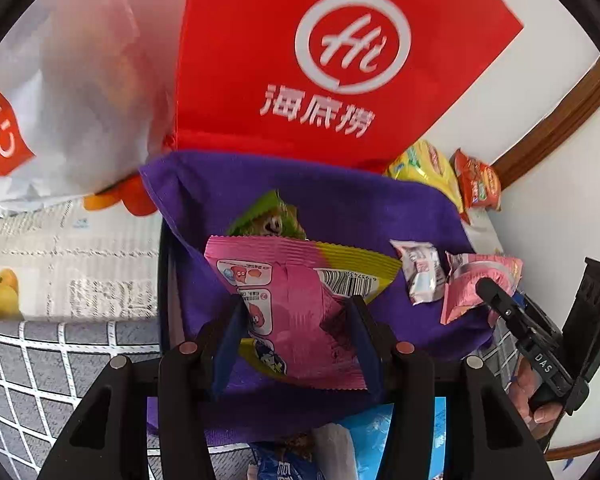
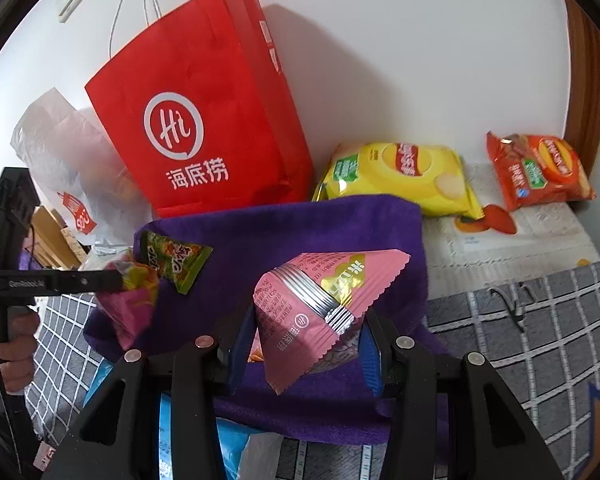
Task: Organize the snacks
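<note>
My left gripper (image 1: 296, 312) is shut on a pink and yellow snack packet (image 1: 300, 304) and holds it over a purple cloth (image 1: 340, 208); the packet also shows in the right wrist view (image 2: 128, 300). My right gripper (image 2: 304, 328) is shut on a pink snack packet (image 2: 316, 308), also above the purple cloth (image 2: 280, 232); the packet also shows in the left wrist view (image 1: 480, 284). A green snack packet (image 2: 176, 264) lies on the cloth, and in the left wrist view (image 1: 268, 220) it sits behind the held packet. A small silver-pink packet (image 1: 420, 276) lies on the cloth.
A red paper bag (image 2: 204, 120) stands against the wall behind the cloth, with a white plastic bag (image 2: 60, 160) to its left. A yellow chip bag (image 2: 400, 176) and an orange chip bag (image 2: 540, 172) lie at the back right. Blue packets (image 1: 380, 432) lie below the cloth on checked bedding (image 2: 540, 340).
</note>
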`<state>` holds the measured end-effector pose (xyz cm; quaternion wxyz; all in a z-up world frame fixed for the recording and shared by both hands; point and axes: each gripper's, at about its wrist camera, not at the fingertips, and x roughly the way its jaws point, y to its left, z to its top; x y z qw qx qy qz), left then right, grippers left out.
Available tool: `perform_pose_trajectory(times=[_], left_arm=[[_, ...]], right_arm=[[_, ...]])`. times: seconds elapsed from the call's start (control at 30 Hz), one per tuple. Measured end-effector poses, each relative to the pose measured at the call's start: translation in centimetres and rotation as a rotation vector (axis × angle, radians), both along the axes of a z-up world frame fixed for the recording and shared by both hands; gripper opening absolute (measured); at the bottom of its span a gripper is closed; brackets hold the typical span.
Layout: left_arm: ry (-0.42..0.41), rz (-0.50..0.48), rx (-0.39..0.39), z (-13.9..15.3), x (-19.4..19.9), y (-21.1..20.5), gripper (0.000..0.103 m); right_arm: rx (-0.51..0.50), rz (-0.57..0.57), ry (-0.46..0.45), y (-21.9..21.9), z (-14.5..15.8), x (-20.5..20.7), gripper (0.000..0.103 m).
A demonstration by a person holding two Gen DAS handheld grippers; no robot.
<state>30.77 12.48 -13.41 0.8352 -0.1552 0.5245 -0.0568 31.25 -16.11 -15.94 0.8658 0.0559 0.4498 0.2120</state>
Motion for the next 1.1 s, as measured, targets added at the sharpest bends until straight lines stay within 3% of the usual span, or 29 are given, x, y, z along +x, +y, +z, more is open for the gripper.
perform_pose_trajectory(times=[0.37,0.47,0.5,0.57,0.63,0.97,1.1], left_arm=[[0.026,0.004,0.018,-0.9,0.4,-0.7,0.050],[0.031,-0.007,0.022,-0.9,0.5,-0.9,0.057],[0.031,-0.007,0.019,-0.8,0.6,-1.0,0.066],[0.016,0.002,0.032,-0.3,0.4,-1.0,0.073],[-0.002,0.002,0.054,0.4,0.0,-0.8,0.073],[-0.100,-0.011,0.033,4.9,-2.1,-0.6,0.073],[-0.162,-0.010,0.023,6.9,-3.7,-0.9,0.073]], right_arm=[[-0.011,0.034,0.038,0.6,-1.9,0.4,0.048],[-0.032,0.046,0.052,0.6,-1.6,0.3,0.061],[-0.039,0.050,0.051,0.5,-1.3,0.3,0.063],[-0.056,0.052,0.027,0.4,-0.6,0.0,0.067],[-0.080,0.042,-0.008,0.2,0.2,-0.4,0.077],[-0.062,-0.008,-0.112,-0.6,5.6,-3.3,0.077],[-0.133,0.010,-0.167,0.3,7.5,-6.4,0.077]])
